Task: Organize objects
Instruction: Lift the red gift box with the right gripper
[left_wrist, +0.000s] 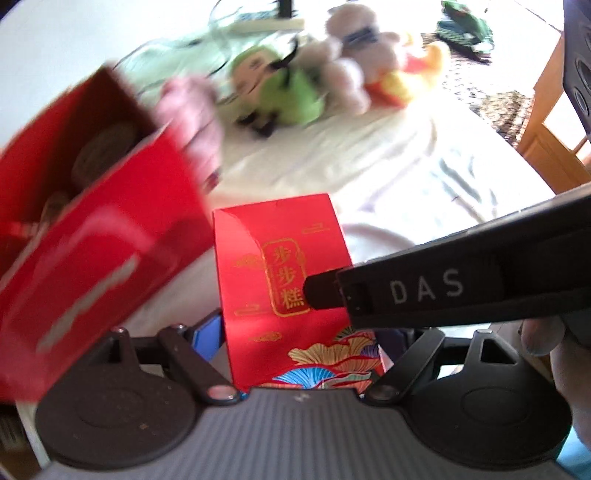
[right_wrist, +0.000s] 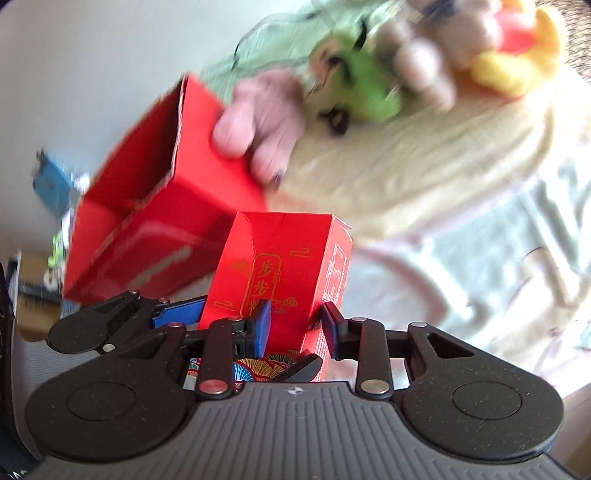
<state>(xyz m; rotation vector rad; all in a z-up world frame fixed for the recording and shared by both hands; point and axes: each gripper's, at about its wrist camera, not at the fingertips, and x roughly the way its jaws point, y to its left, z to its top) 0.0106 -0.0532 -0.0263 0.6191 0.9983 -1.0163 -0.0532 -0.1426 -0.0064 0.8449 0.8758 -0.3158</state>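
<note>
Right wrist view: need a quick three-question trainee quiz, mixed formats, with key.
1. True or false: the right tool has its pads on the small red box.
2. What holds the large open red box? A) a bare hand B) the left tool C) nothing
3. What colour is the plush toy nearest that hand?

Key: 1 true; 2 A; 3 green.
</note>
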